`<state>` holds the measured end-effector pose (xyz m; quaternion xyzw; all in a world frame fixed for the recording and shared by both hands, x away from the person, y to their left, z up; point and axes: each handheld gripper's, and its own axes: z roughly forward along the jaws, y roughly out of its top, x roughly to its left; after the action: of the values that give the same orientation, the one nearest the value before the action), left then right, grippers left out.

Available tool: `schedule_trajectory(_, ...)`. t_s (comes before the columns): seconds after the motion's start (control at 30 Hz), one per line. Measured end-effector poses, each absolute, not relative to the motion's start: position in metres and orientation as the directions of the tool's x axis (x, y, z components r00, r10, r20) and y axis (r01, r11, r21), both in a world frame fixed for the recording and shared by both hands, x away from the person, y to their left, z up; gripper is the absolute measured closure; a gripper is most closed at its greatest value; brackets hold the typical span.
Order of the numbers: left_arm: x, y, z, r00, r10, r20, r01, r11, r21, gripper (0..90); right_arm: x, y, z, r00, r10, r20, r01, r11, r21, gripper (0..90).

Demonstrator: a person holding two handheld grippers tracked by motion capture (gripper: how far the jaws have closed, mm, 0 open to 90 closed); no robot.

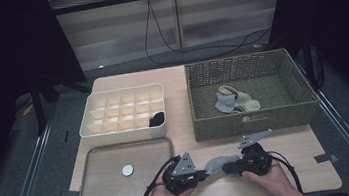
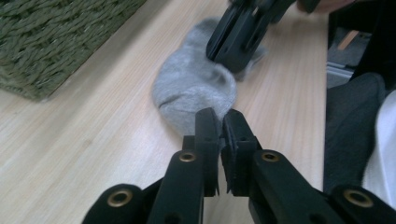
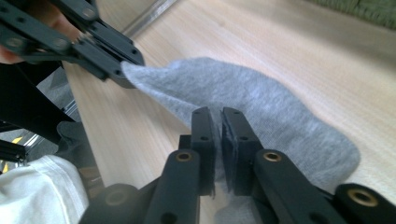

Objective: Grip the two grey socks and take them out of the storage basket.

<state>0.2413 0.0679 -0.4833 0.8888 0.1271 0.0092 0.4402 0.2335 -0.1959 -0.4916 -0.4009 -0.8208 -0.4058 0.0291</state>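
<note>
Sock point(image 1: 219, 163), grey, is found lying on the tabletop point(image 1: 188, 106) near its front edge, between the two tools, in front of the basket point(image 1: 250, 93) and to the right of the tray point(image 1: 121, 172). Its long axis is seen to run roughly left to right across the tabletop, along the front edge; one end is pointed at the left tool point(image 1: 199, 174), the other at the right tool point(image 1: 229, 168). Which end is toe and which is cuff cannot be told.

The left tool is clenched on the sock's near end, fabric being pinched between its jaws in the left gripper view point(image 2: 219, 128). The right tool is closed over the opposite end, with cloth between its jaws in the right gripper view point(image 3: 217, 126); this grip is judged the lighter of the two.

Risks are noted as follows. Only a thin edge of fabric is taken at each end, so a slip is likely if the sock is pulled taut. If one end is lost, the sock would be left dangling from the other tool. A single layer may also be gripped, so that the sock opens or twists when lifted.

Two more socks point(image 1: 233, 101) are seen in the basket, and a dark item point(image 1: 156, 119) in one cell of the divider box point(image 1: 124, 111).
</note>
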Motion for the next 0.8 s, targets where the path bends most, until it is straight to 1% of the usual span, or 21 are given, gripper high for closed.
schedule_trajectory(0.07, 0.241, 0.069, -0.482, 0.966, 0.230, -0.116, 0.228, -0.553, 0.802, 81.6, 0.234, -0.195, -0.494, -0.673, 0.638, 0.374, 0.686, 0.349, 0.639, 82.1)
schedule_trajectory(0.17, 0.246, 0.073, -0.479, 0.958, 0.237, -0.164, 0.266, -0.502, 0.823, 72.7, 0.235, -0.194, -0.496, -0.676, 0.635, 0.373, 0.685, 0.356, 0.635, 79.7)
schedule_trajectory(0.23, 0.250, 0.075, -0.478, 0.950, 0.248, -0.192, 0.291, -0.470, 0.834, 71.2, 0.235, -0.192, -0.497, -0.681, 0.631, 0.373, 0.684, 0.365, 0.632, 79.1)
schedule_trajectory(0.33, 0.254, 0.072, -0.480, 0.943, 0.258, -0.209, 0.313, -0.481, 0.819, 73.1, 0.235, -0.190, -0.497, -0.685, 0.627, 0.372, 0.682, 0.371, 0.630, 78.7)
schedule_trajectory(0.53, 0.261, 0.056, -0.495, 0.942, 0.251, -0.222, 0.328, -0.555, 0.765, 77.8, 0.234, -0.196, -0.490, -0.683, 0.623, 0.380, 0.675, 0.341, 0.655, 76.0)
schedule_trajectory(0.67, 0.262, 0.053, -0.499, 0.941, 0.269, -0.206, 0.330, -0.590, 0.737, 78.0, 0.234, -0.201, -0.487, -0.676, 0.632, 0.379, 0.675, 0.325, 0.663, 74.4)
schedule_trajectory(0.77, 0.261, 0.051, -0.501, 0.934, 0.290, -0.207, 0.345, -0.595, 0.726, 77.6, 0.233, -0.205, -0.482, -0.674, 0.637, 0.375, 0.670, 0.311, 0.675, 74.8)
schedule_trajectory(0.8, 0.261, 0.051, -0.500, 0.939, 0.285, -0.194, 0.333, -0.609, 0.720, 77.6, 0.232, -0.207, -0.481, -0.671, 0.641, 0.373, 0.670, 0.308, 0.676, 75.7)
